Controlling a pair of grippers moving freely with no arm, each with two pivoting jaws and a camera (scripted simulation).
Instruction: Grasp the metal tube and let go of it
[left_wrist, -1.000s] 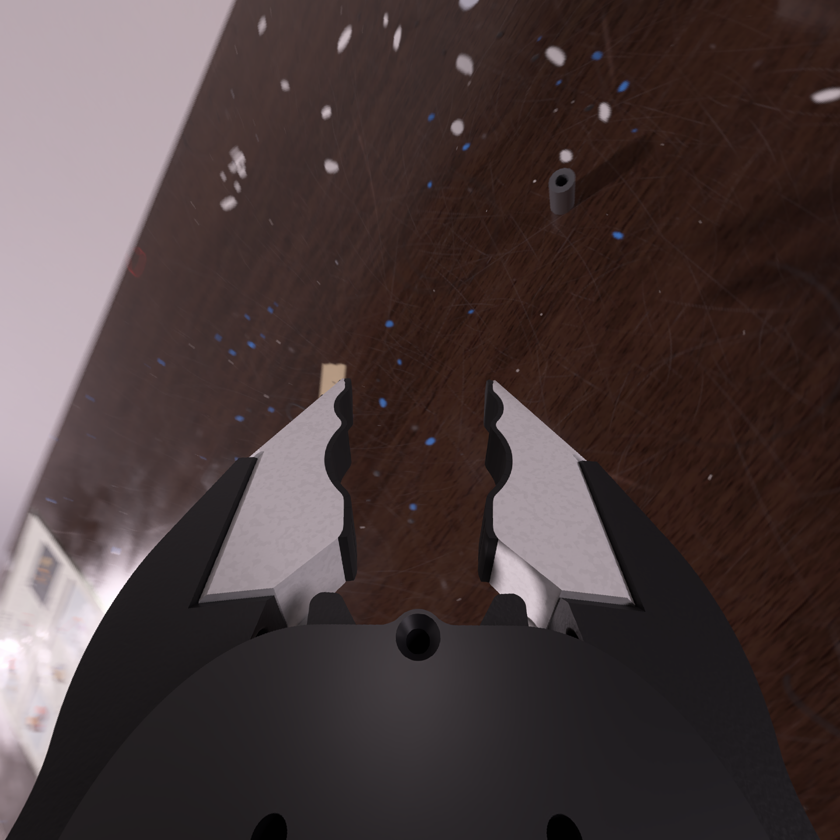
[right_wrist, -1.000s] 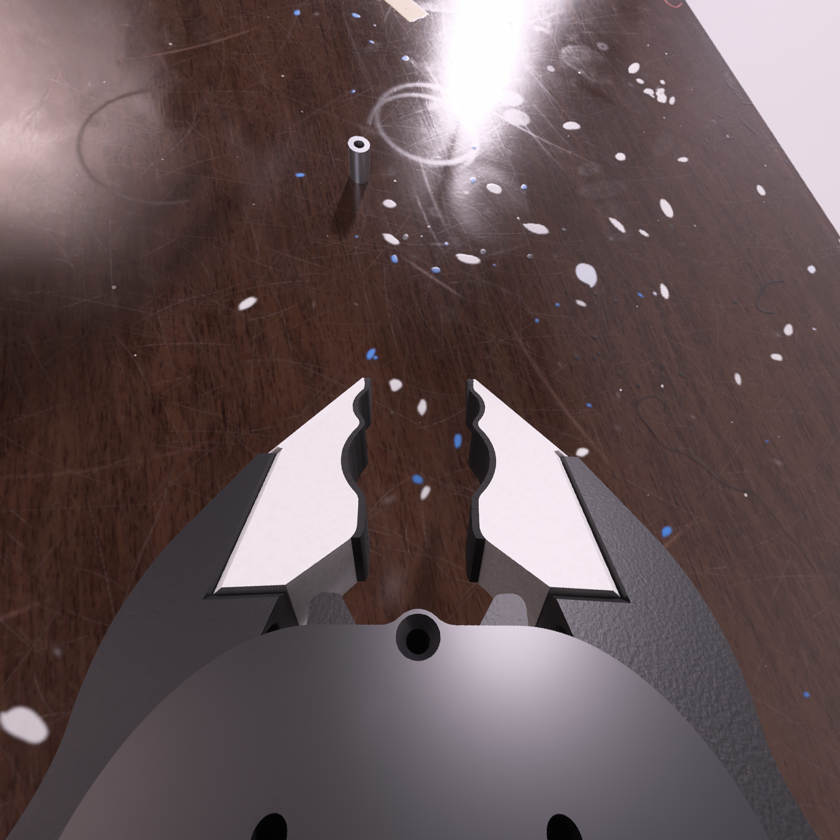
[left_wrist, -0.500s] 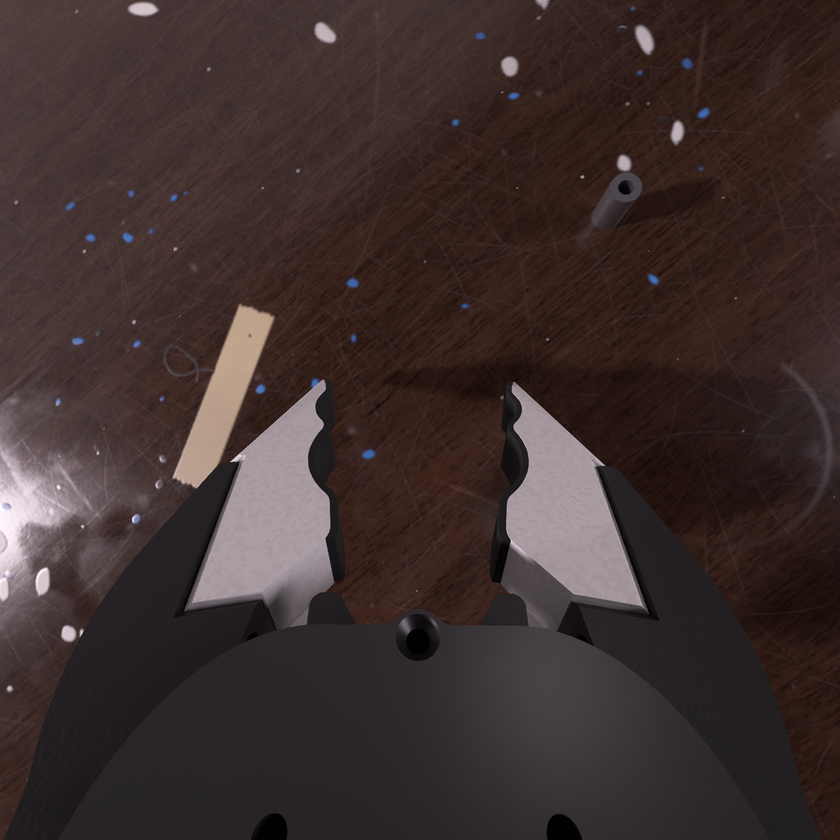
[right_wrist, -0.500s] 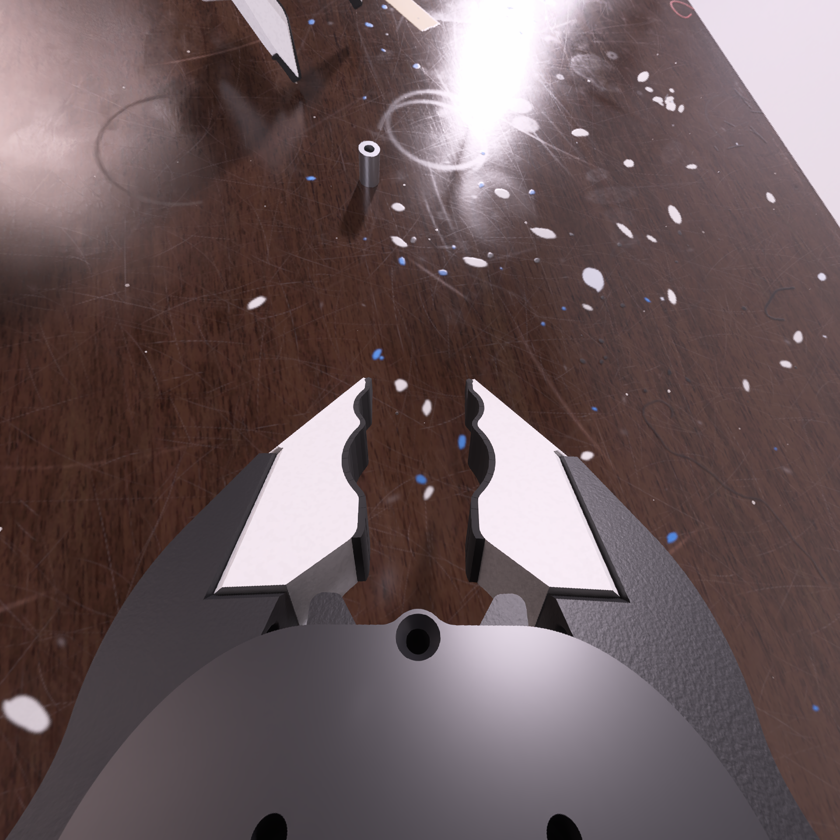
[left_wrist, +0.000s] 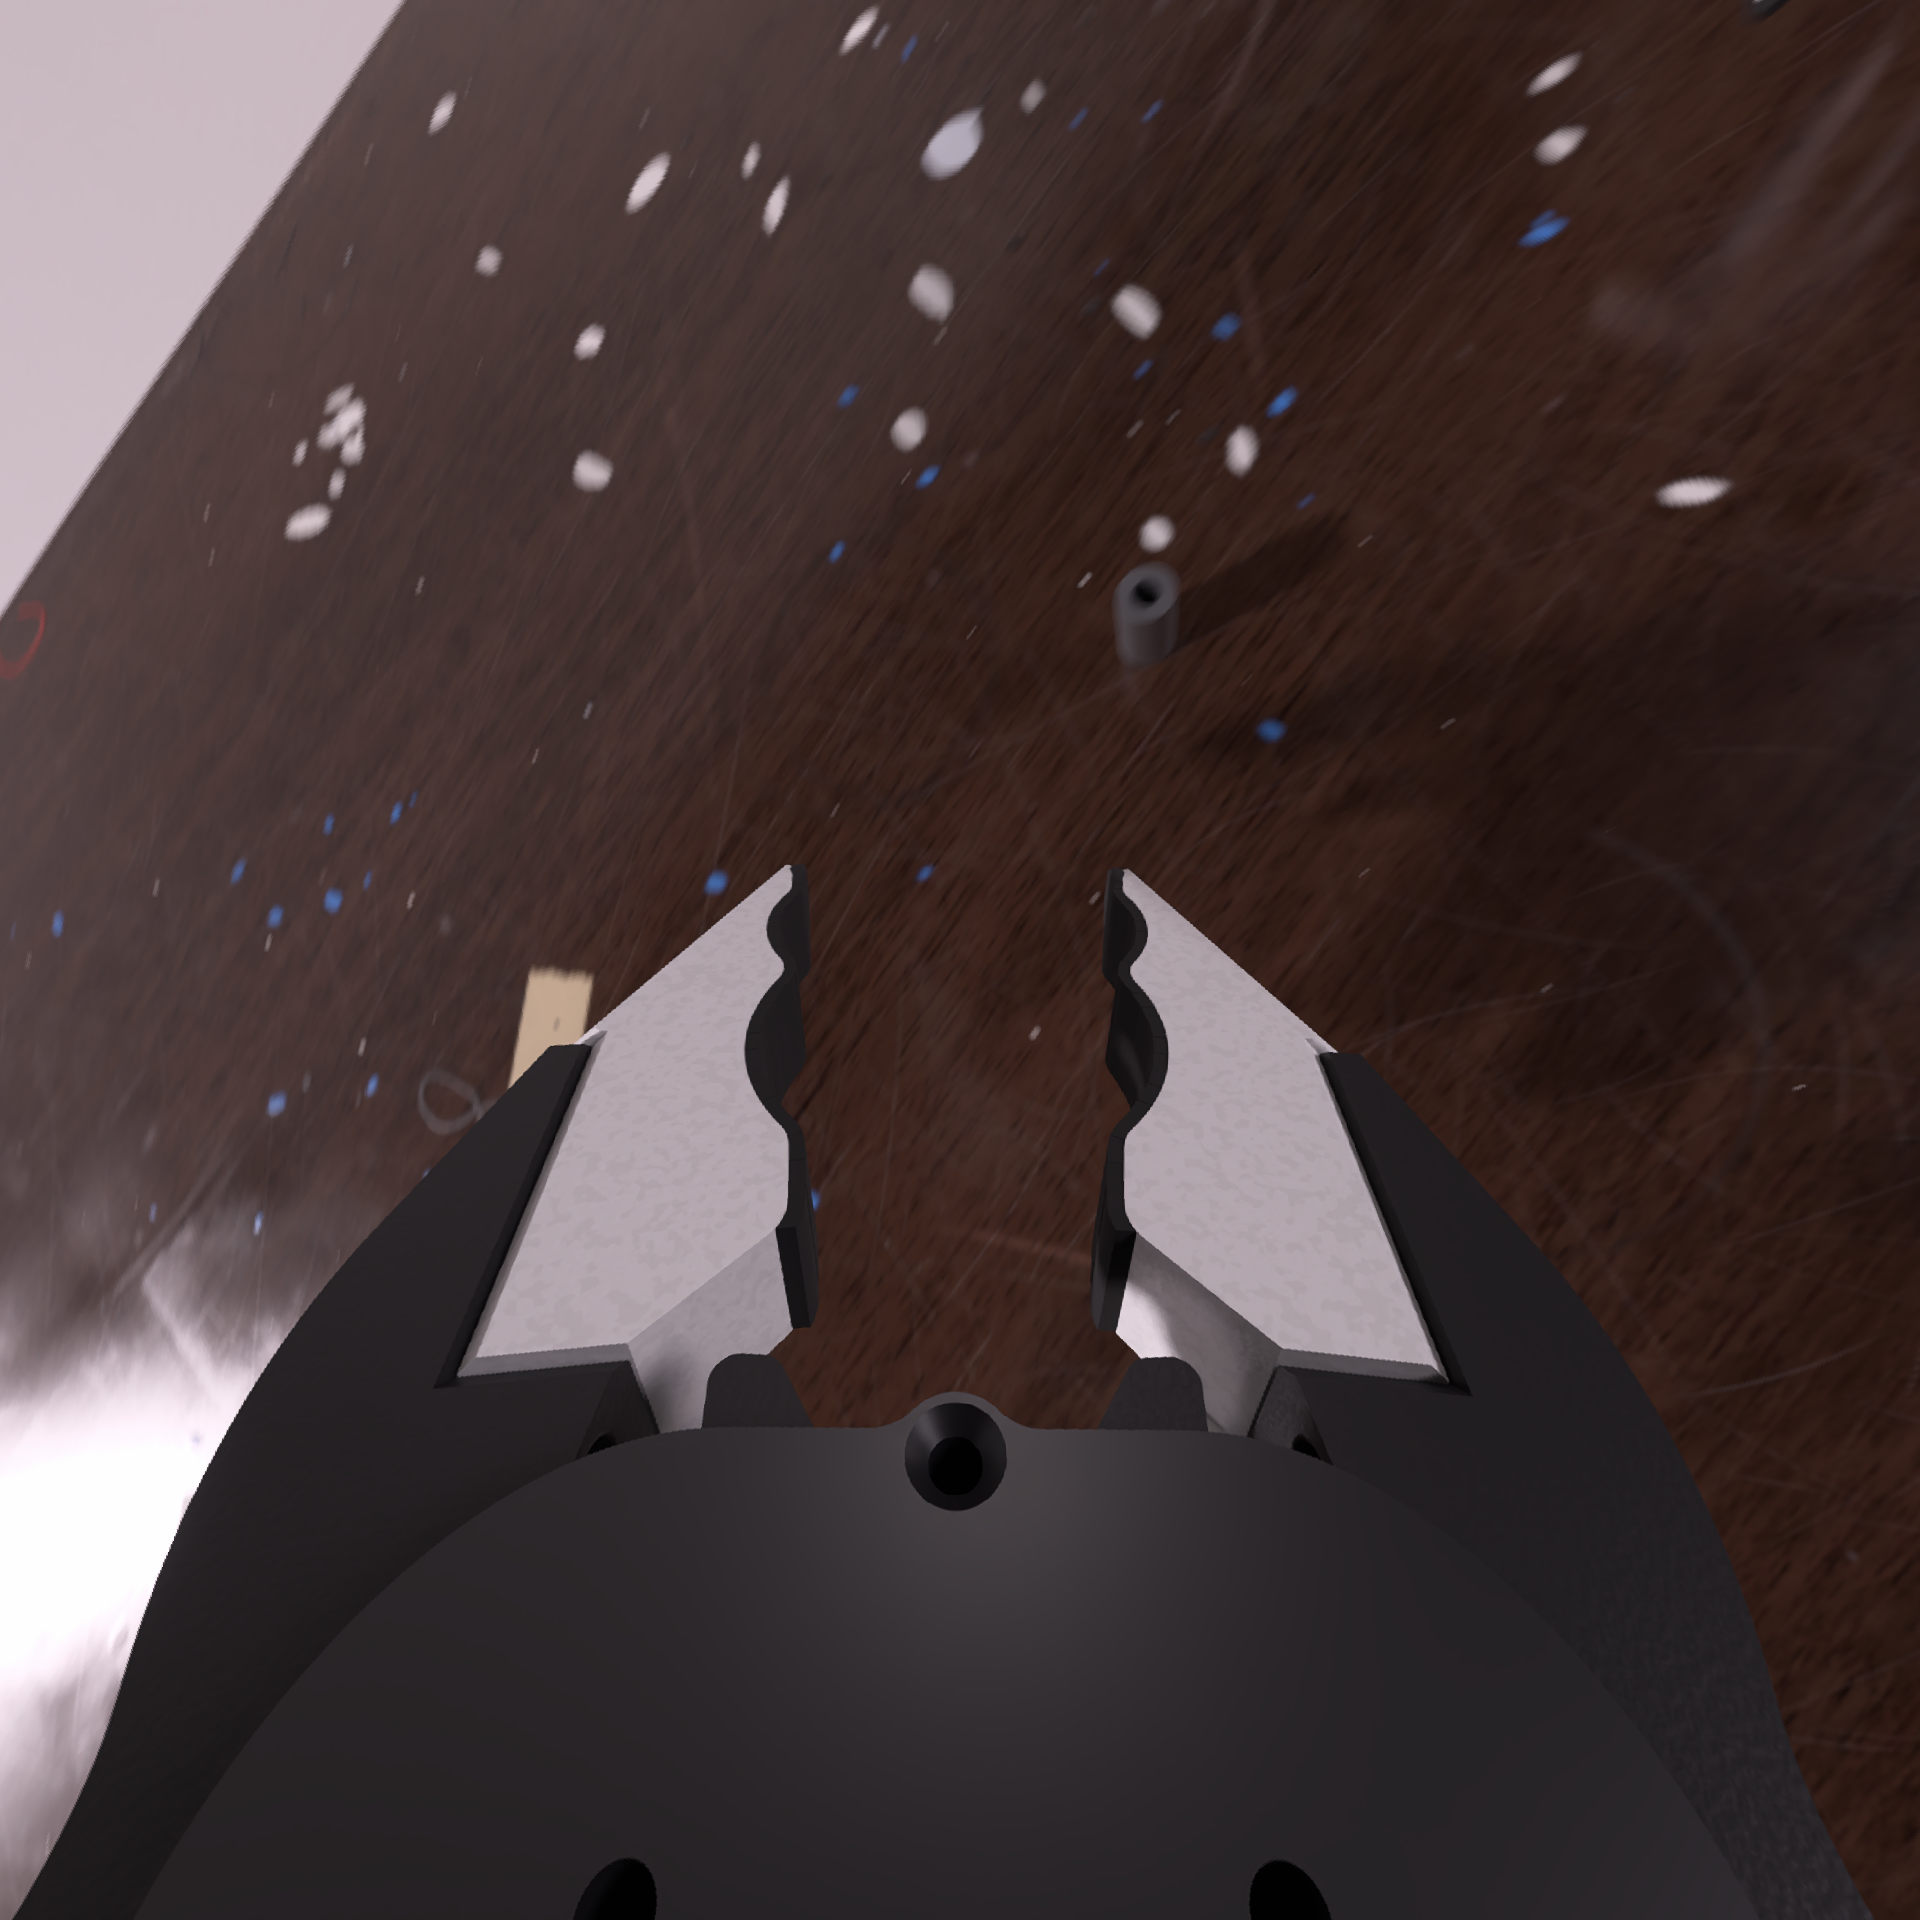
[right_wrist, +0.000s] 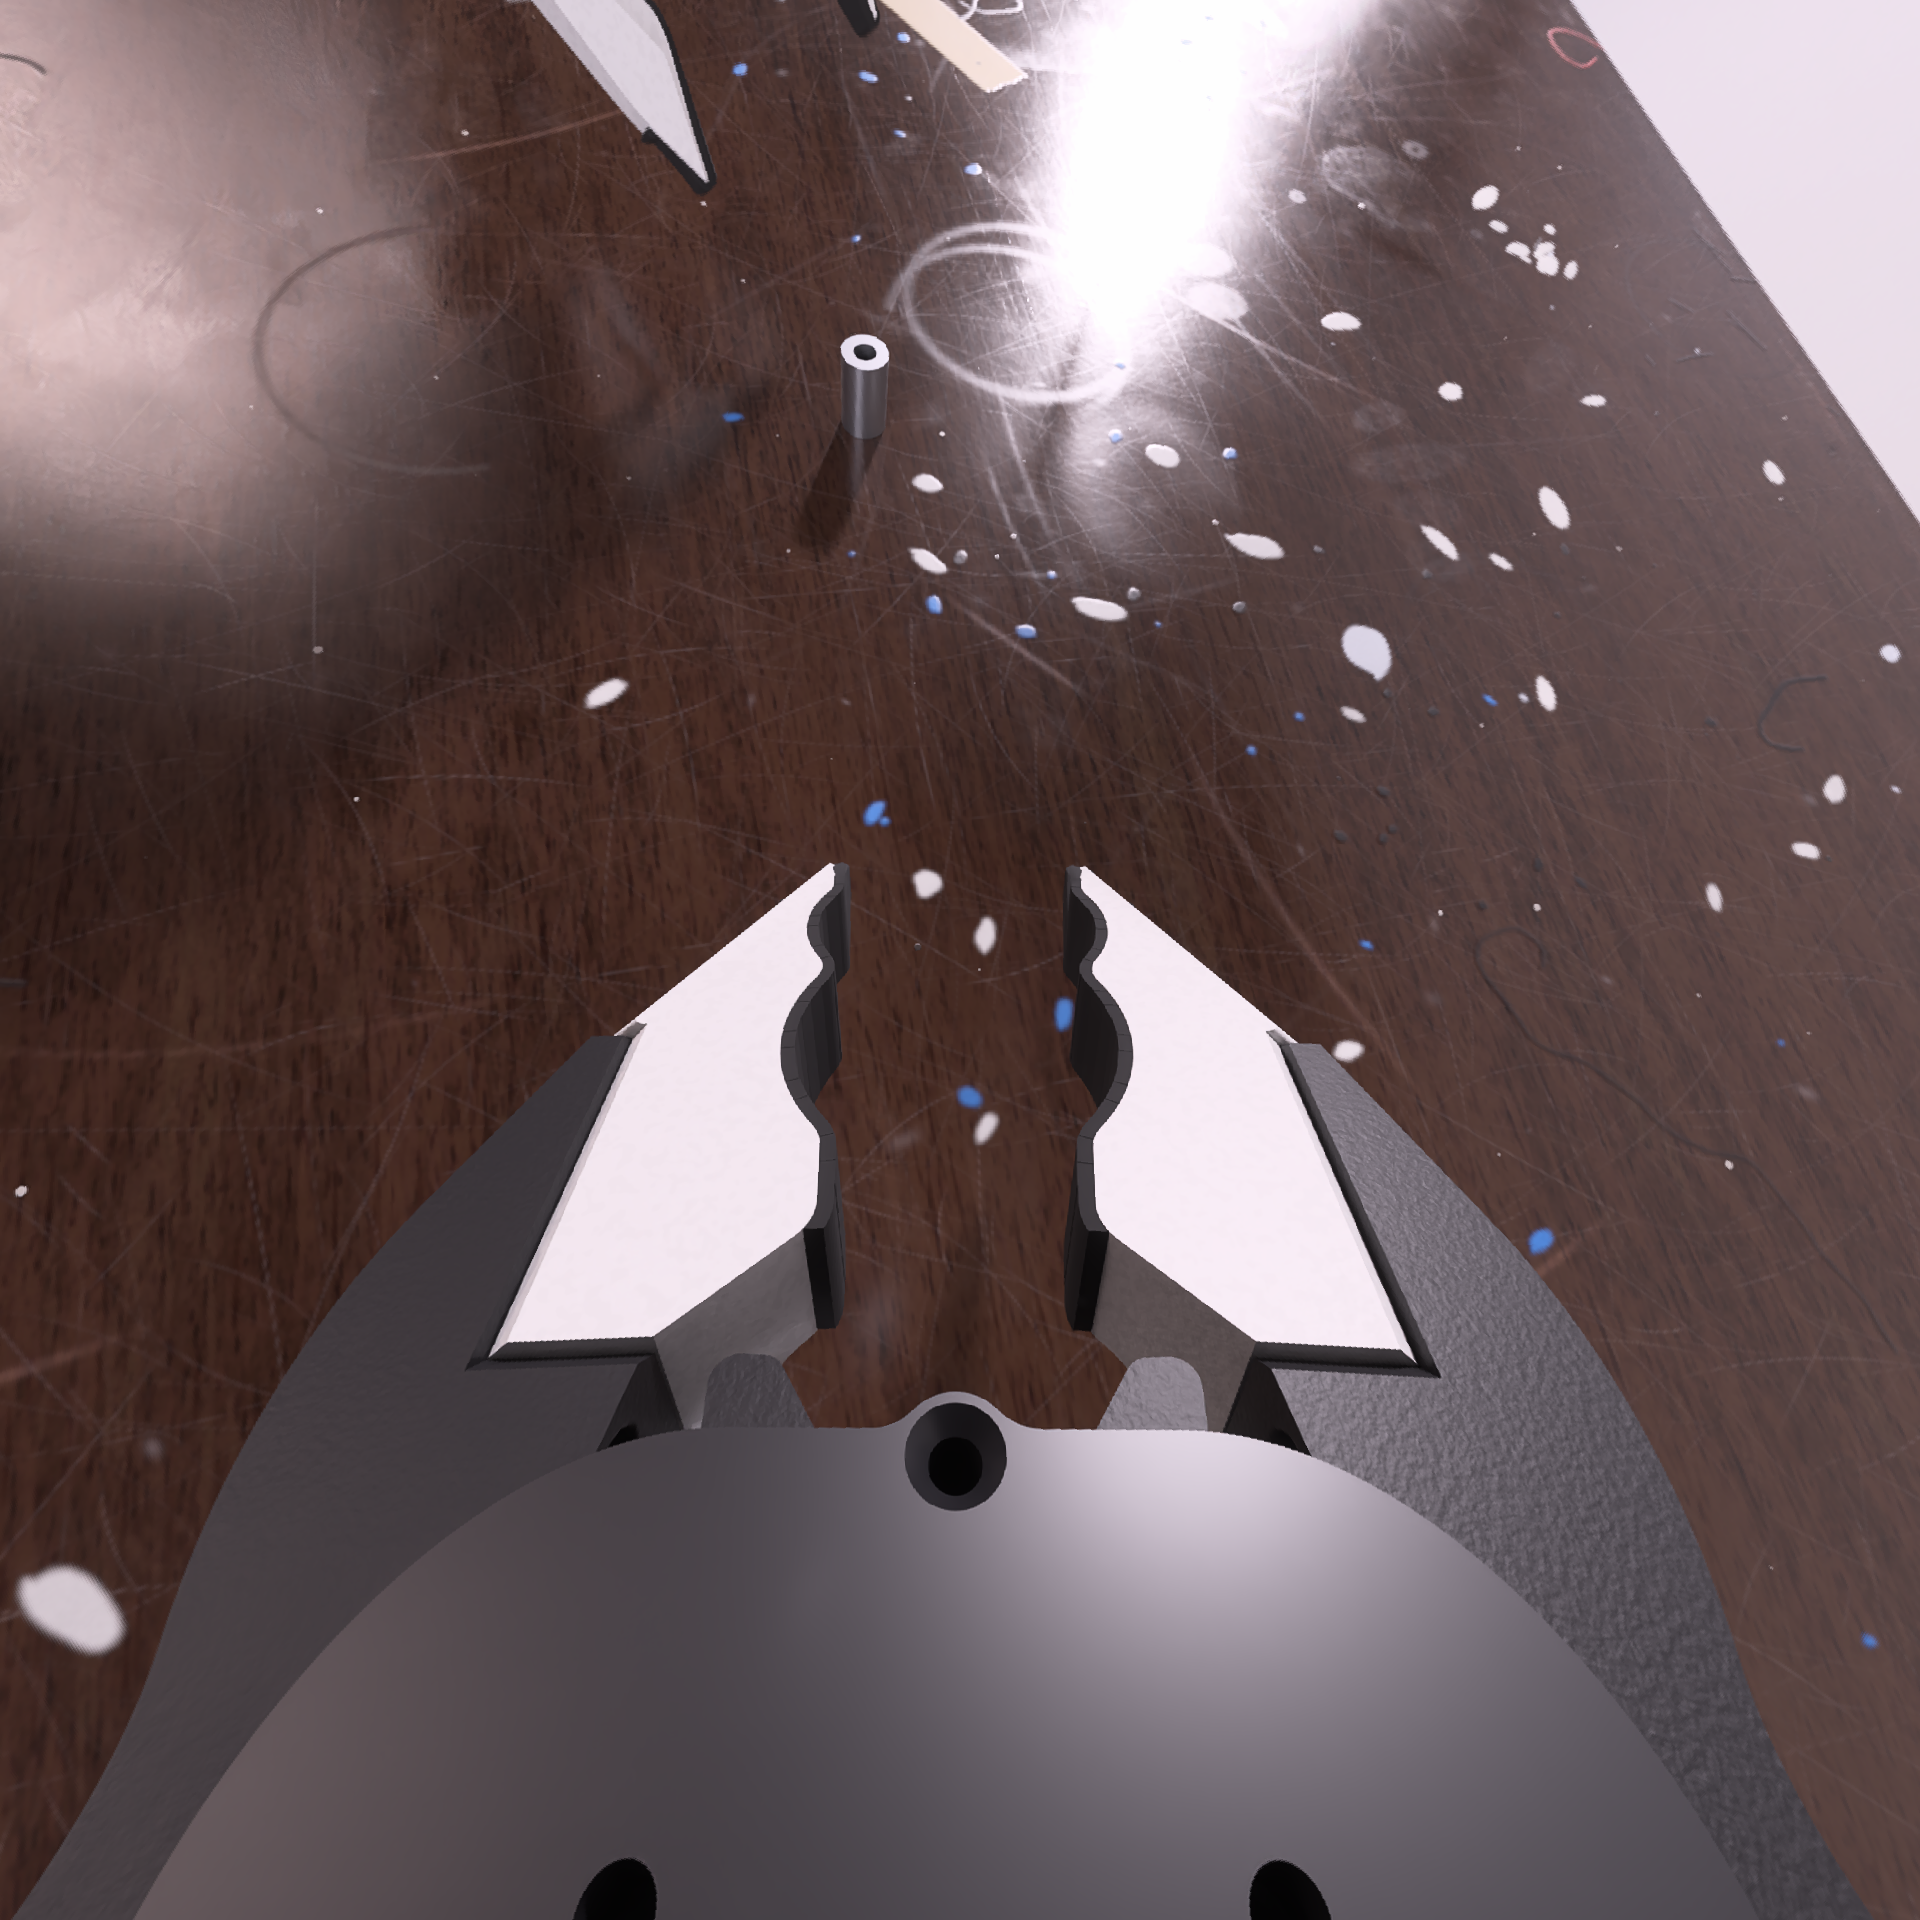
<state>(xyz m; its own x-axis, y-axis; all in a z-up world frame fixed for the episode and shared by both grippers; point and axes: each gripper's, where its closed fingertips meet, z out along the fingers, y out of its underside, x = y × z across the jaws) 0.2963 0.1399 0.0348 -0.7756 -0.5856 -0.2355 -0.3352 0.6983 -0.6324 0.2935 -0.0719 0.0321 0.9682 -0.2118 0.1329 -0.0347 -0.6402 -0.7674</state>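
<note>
The left gripper (left_wrist: 954, 888) is hovering with its jaws apart and nothing between them; the right gripper (right_wrist: 956, 873) is likewise spread and empty. The tube (left_wrist: 1146, 613) is standing upright on the surface (left_wrist: 1455, 935), ahead of the left gripper and slightly right of its centreline, well apart from the fingertips. From the right gripper, the tube (right_wrist: 863, 390) is sitting far ahead and a little left of centre, with a fingertip of the left gripper showing beyond it. A tape strip (left_wrist: 554, 1023) is lying just left of the left gripper's fingers. Judged from this pose, the grasp is not yet made. Risks: the tube is narrow and standing on end, so a fingertip arriving off-centre is likely to tip it and send it rolling. An approach too low is likely to scrape the surface. Closing before the tube is sitting between the pads is likely to eject it sideways.
</note>
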